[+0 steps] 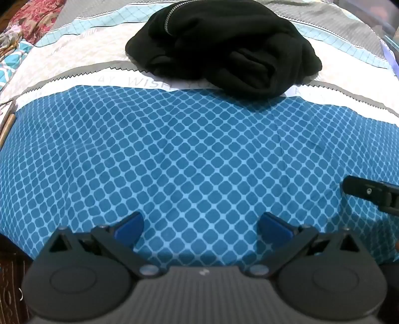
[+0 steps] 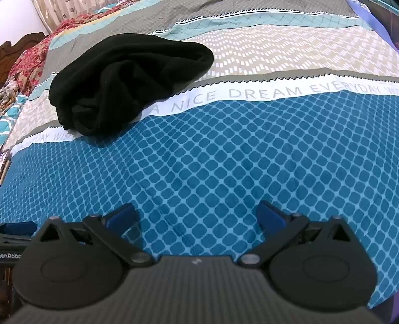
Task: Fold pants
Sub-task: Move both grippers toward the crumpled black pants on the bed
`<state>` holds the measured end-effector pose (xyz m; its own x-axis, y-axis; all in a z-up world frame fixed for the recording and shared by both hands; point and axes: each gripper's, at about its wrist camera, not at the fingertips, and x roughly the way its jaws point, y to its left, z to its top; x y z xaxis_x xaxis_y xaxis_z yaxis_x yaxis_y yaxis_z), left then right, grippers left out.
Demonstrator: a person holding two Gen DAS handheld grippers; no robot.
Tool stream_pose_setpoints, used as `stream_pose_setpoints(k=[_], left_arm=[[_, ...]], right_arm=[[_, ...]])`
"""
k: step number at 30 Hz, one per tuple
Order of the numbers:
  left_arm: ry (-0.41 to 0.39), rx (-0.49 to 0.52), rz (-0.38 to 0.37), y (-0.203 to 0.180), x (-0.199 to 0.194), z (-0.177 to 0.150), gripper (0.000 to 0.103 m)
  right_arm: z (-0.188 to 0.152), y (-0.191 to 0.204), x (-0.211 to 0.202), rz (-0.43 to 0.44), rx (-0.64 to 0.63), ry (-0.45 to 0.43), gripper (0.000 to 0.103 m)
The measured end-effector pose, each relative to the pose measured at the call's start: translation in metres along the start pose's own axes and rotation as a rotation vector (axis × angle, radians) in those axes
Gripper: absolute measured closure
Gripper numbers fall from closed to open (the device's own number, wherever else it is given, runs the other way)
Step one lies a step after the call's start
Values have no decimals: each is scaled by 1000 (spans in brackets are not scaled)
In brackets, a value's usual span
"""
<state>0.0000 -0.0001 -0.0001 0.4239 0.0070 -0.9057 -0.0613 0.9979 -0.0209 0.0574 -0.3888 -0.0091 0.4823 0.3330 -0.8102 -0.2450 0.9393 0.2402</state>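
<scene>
Black pants (image 1: pixel 224 49) lie in a crumpled heap on the bed, on the pale bands beyond the blue diamond-patterned area; a zipper shows at the top. They also show in the right wrist view (image 2: pixel 124 82) at upper left. My left gripper (image 1: pixel 200 225) is open and empty, low over the blue cloth, well short of the pants. My right gripper (image 2: pixel 198 215) is open and empty too, over the blue cloth to the right of the pants. Its finger shows at the right edge of the left wrist view (image 1: pixel 371 192).
The bedsheet (image 2: pixel 224 162) has blue diamonds, a white lettered band and grey and teal stripes. A red floral blanket (image 1: pixel 32 17) lies at the far left, by a wooden headboard (image 2: pixel 15 47). The bed's left edge (image 1: pixel 7 124) is near.
</scene>
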Motion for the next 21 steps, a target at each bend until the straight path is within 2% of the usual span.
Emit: stream_pose_setpoints(k=[6,8,9,11,12,14,15,16,17,21], left_arm=[[-24,17,-18,0,0,-5,0],[-24,49,-23,-2,-1,-6,0],[-20,61,-34,-2,-2,-5,0],[-14,25,-65,12,-7,-2,0],[-30,8,-75,16,-10,1,0],[-80,-7,-65,24,-18,10,0],[-108,-15,-52,28,-22,16,0],[-133,-28,-44,33,-24,23,0],[-140,-47,-44,44,-30,34,0],[-193,-147,-39,70,-30,61,0]], right_arm=[[0,0,-3,-3,-20,-11,0],[0,6,-5,3,-32,-29,0],[1,6,-7,6,-33,-39,3],[5,9,-10,6,-54,-70,22],[9,9,-12,5,-70,-84,27],[21,10,-13,4,-97,-113,50],[28,11,-14,8,-108,-130,56],[34,11,-13,17,-120,-146,65],[44,13,-13,29,-135,-164,69],[81,33,-9,71,-212,-229,67]])
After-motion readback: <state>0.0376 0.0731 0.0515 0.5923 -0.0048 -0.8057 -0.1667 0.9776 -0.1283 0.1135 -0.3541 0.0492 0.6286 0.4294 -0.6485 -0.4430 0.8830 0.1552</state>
